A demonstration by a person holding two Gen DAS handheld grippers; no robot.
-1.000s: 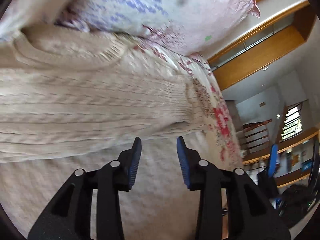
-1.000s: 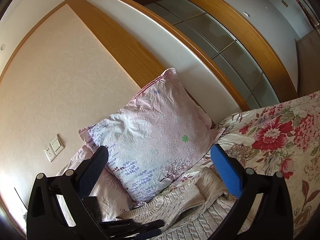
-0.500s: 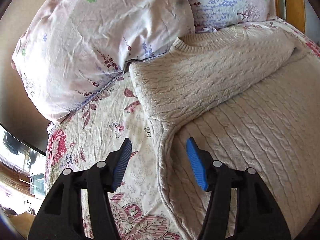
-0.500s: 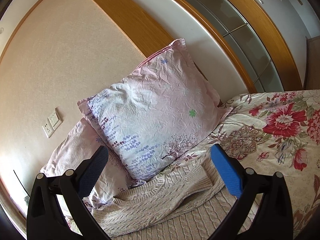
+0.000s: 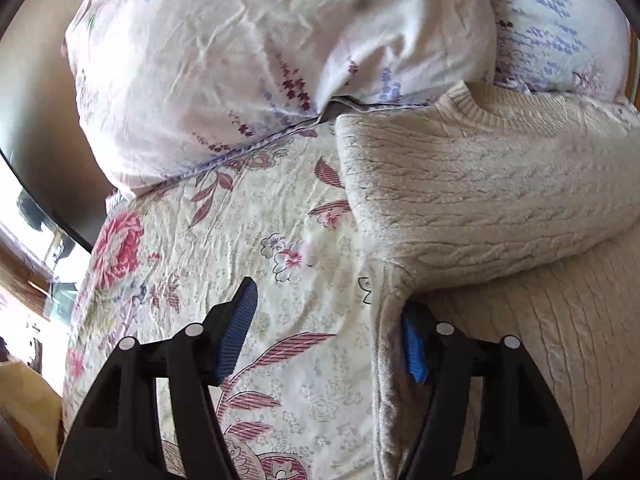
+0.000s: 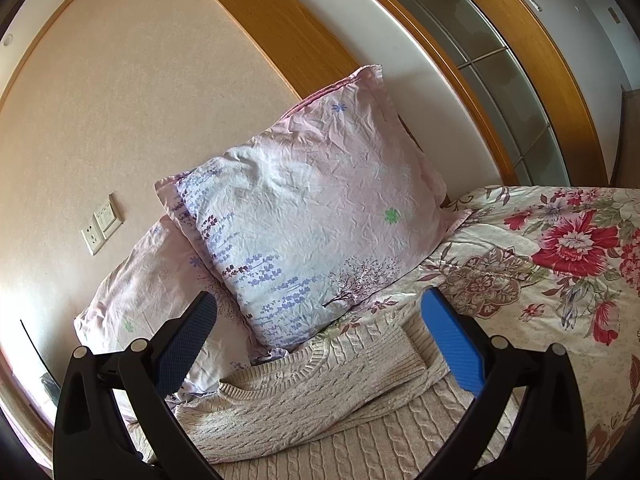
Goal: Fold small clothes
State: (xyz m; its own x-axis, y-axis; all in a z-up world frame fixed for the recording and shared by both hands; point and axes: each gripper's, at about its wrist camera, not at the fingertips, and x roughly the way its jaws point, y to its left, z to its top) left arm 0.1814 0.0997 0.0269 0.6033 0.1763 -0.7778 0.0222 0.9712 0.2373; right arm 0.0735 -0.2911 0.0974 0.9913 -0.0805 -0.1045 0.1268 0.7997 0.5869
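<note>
A cream cable-knit sweater [image 5: 492,192] lies on the floral bedspread [image 5: 224,240], its sleeve folded across the body and its collar toward the pillows. My left gripper [image 5: 328,332] is open low over the sweater's left edge; its right finger sits in the crease under the folded sleeve, its left finger over bare bedspread. In the right wrist view the sweater [image 6: 312,404] lies below my right gripper [image 6: 320,344], which is open, empty and held above it.
Two pink flower-print pillows [image 6: 316,216] lean on the headboard wall just behind the sweater's collar, also seen in the left wrist view [image 5: 248,60]. A wall socket [image 6: 102,222] is at the left. Floral bedspread [image 6: 560,264] extends to the right.
My left gripper swung from the sweater's body to its left edge and moved in closer, its right finger slipping under the sleeve fold. The right gripper tilted down slightly and stayed open.
</note>
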